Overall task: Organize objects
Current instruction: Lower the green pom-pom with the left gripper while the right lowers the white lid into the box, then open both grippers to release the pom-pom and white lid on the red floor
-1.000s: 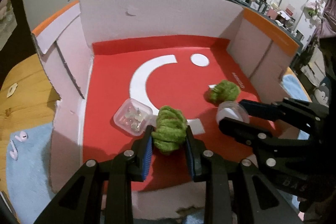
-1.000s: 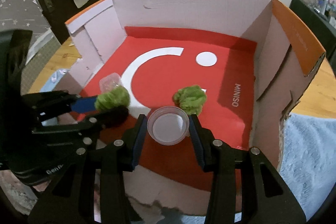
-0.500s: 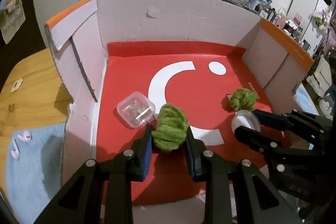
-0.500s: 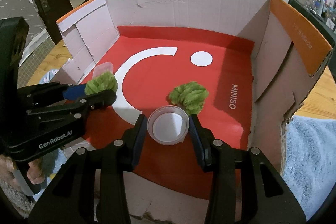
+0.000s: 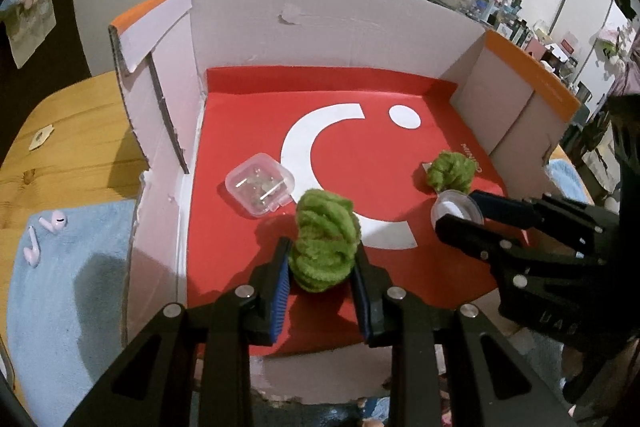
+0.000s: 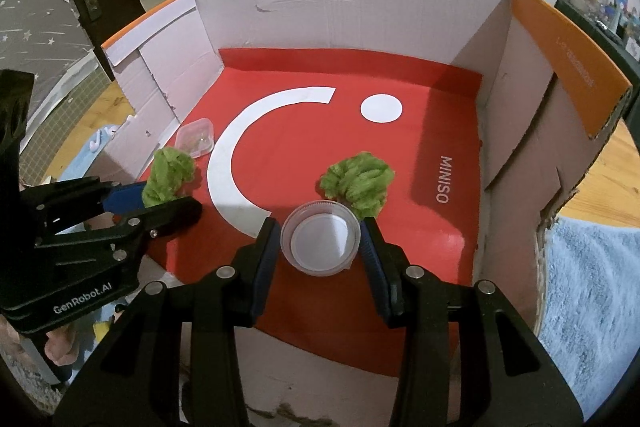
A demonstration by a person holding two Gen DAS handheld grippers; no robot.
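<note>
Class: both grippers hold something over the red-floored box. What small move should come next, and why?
Probably lower the left gripper and release its fuzzy green bundle onto the cardboard box floor: the right gripper grips the clear round plastic container.

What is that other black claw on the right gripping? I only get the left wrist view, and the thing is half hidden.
Observer: From the right wrist view, the right gripper is shut on a small round clear plastic tub, white inside, pinched between both fingers.
Operator: Any writing on the red cardboard box floor near it?
Observer: Yes, the white word MINISO sits right of the loose green fuzzy yarn bundle there.
Operator: And on the left gripper itself?
Observer: Its side reads GenRobot.AI, which your view cannot show.
</note>
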